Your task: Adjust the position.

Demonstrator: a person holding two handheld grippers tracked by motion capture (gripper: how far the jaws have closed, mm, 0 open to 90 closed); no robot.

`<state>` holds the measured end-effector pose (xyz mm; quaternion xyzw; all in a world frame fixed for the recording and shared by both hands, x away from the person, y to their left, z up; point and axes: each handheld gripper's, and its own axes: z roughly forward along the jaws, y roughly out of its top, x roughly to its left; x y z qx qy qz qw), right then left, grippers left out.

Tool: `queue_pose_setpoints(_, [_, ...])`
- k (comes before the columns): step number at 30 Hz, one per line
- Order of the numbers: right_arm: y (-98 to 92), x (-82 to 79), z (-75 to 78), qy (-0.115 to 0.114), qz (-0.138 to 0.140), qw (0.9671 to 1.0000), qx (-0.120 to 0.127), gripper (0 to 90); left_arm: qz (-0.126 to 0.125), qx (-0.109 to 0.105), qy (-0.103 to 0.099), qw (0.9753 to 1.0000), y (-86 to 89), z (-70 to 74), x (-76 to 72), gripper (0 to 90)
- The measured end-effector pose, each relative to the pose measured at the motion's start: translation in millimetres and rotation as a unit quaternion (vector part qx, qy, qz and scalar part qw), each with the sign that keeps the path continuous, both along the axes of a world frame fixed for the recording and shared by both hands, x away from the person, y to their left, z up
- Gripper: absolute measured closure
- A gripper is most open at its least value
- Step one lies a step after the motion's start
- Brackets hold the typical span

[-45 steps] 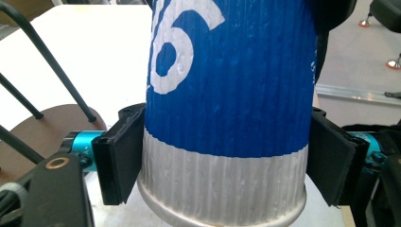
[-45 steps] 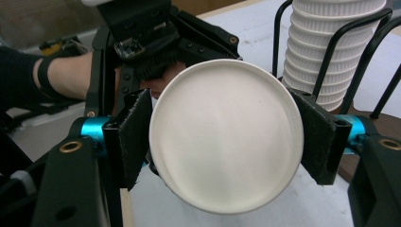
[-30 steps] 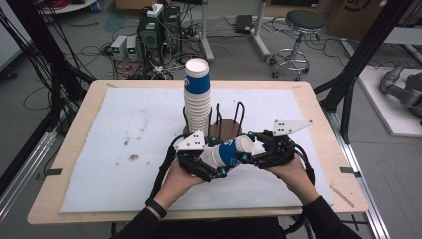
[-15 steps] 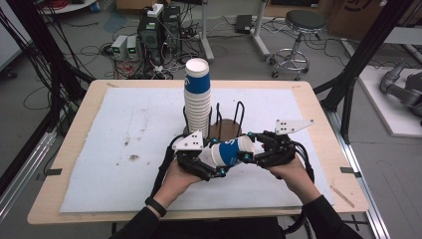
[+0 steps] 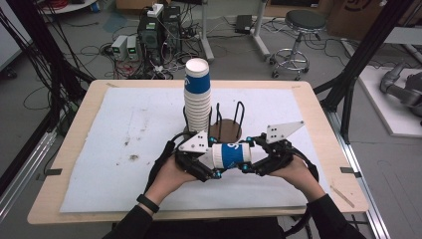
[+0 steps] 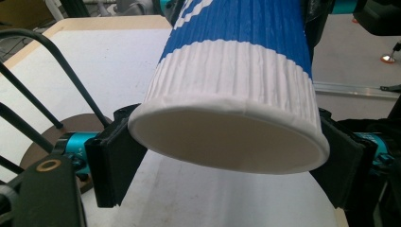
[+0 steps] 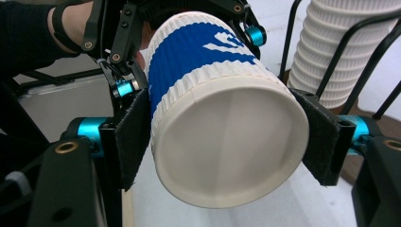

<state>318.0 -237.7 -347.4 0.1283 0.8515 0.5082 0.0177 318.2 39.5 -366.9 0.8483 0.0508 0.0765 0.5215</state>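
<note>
Your left gripper clamps one end of the ribbed blue-and-white paper cup; your right gripper clamps the other; cup horizontal, both hands level above the white mat.

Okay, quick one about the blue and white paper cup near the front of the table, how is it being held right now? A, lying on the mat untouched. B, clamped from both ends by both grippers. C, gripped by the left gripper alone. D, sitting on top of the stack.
B: the cup lies sideways between the left gripper and right gripper, each gripper's pads pressed on its sides.
</note>
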Motion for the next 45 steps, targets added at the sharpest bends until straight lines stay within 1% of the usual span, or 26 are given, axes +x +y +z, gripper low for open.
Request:
queue_pose_setpoints(2, [-3.9,1.8,-0.4,0.009,0.011,0.9997,0.021,28.9,-0.004,-0.011,0.007,0.9999,1.2,-0.4,1.0,16.9])
queue_pose_setpoints(3, [-6.1,3.2,-0.8,0.016,0.014,0.9993,0.032,29.2,-0.004,-0.041,0.021,0.9989,2.6,-2.3,2.2,16.3])
queue_pose_setpoints(4, [-7.6,4.3,-0.9,0.023,0.016,0.9987,0.042,29.4,-0.004,-0.041,0.021,0.9989,2.6,-2.3,2.2,15.8])
queue_pose_setpoints(5, [-8.9,4.9,-0.8,0.024,0.016,0.9984,0.048,29.5,-0.003,-0.069,0.036,0.9970,2.7,-5.0,2.8,15.4])
queue_pose_setpoints(6, [-9.7,4.8,-0.4,0.023,0.016,0.9982,0.053,29.6,-0.003,-0.069,0.036,0.9970,2.7,-5.0,2.8,14.6])
queue_pose_setpoints(7, [-10.2,4.8,-0.3,0.021,0.018,0.9980,0.056,29.7,-0.006,-0.102,0.061,0.9929,4.7,-6.5,5.5,13.7])
queue_pose_setpoints(8, [-10.7,4.5,-0.5,0.021,0.018,0.9978,0.060,29.8,-0.006,-0.102,0.061,0.9929,4.7,-6.5,5.5,13.5])
queue_pose_setpoints(10, [-12.0,5.1,-1.7,0.025,0.019,0.9970,0.071,29.9,-0.010,-0.129,0.078,0.9885,7.8,-6.8,7.7,13.5])
queue_pose_setpoints(11, [-12.5,5.5,-2.0,0.027,0.021,0.9966,0.076,29.9,-0.010,-0.134,0.080,0.9877,8.8,-6.4,8.0,14.2])
queue_pose_setpoints(17, [-12.4,6.3,-3.4,0.034,0.025,0.9966,0.071,29.8,-0.013,-0.114,0.059,0.9916,10.0,-1.3,5.4,17.9])
queue_pose_setpoints(18, [-11.9,6.5,-4.9,0.038,0.027,0.9972,0.059,29.1,-0.013,-0.089,0.042,0.9951,8.6,2.2,3.6,18.4])
queue_pose_setpoints(19, [-11.0,6.0,-4.9,0.033,0.025,0.9980,0.048,27.9,-0.009,-0.078,0.041,0.9961,7.6,3.3,2.9,18.7])
queue_pose_setpoints(20, [-9.5,5.2,-4.6,0.022,0.019,0.9990,0.034,26.1,-0.009,-0.078,0.041,0.9961,7.6,3.3,2.9,19.0])
queue_pose_setpoints(24, [-3.2,1.9,-0.7,0.000,0.015,0.9998,-0.015,22.2,-0.012,-0.035,0.027,0.9989,3.6,8.2,1.4,19.1])
queue_pose_setpoints(25, [1.1,-1.1,1.0,-0.013,0.022,0.9990,-0.036,22.2,-0.014,-0.021,0.023,0.9994,2.2,9.4,0.7,19.2])
queue_pose_setpoints(27, [3.4,-1.7,0.4,-0.015,0.028,0.9986,-0.043,22.4,-0.016,-0.012,0.020,0.9996,0.2,9.8,-0.2,19.2])
queue_pose_setpoints(29, [11.9,-5.6,-3.2,-0.033,0.035,0.9955,-0.082,21.7,-0.019,-0.002,0.019,0.9996,-0.9,10.4,-0.5,19.2])
queue_pose_setpoints(30, [11.9,-5.6,-3.2,-0.033,0.035,0.9955,-0.082,21.7,-0.020,-0.003,0.019,0.9996,-1.1,10.7,-0.6,19.2])
queue_pose_setpoints(32, [15.7,-6.4,-6.5,-0.046,0.040,0.9921,-0.109,27.6,-0.023,-0.002,0.020,0.9995,-0.8,12.0,-0.6,19.5])
queue_pose_setpoints(35, [15.0,-5.1,-6.1,-0.044,0.044,0.9927,-0.103,28.2,-0.021,-0.016,0.019,0.9995,0.6,13.6,-1.0,18.5])
queue_pose_setpoints(36, [14.1,-4.3,-5.9,-0.043,0.046,0.9934,-0.096,28.2,-0.021,-0.016,0.019,0.9995,0.6,13.6,-1.0,17.9])
queue_pose_setpoints(37, [12.3,-3.5,-5.7,-0.038,0.047,0.9945,-0.086,28.3,-0.018,-0.040,0.023,0.9988,2.1,13.4,-0.9,17.4])
queue_pose_setpoints(40, [9.4,-2.0,-6.2,-0.032,0.048,0.9961,-0.067,28.4,-0.013,-0.060,0.026,0.9978,3.2,13.0,-1.4,16.9])
queue_pose_setpoints(41, [7.1,-1.6,-6.2,-0.030,0.043,0.9975,-0.048,28.4,-0.007,-0.074,0.031,0.9968,4.1,12.3,-1.0,16.1])
queue_pose_setpoints(43, [6.2,-1.1,-5.8,-0.030,0.043,0.9978,-0.041,28.4,-0.002,-0.098,0.049,0.9940,5.4,10.3,0.7,15.4])
queue_pose_setpoints(45, [0.8,-0.1,-4.4,-0.021,0.037,0.9991,-0.001,28.4,0.006,-0.118,0.063,0.9910,7.1,8.3,2.9,9.3])
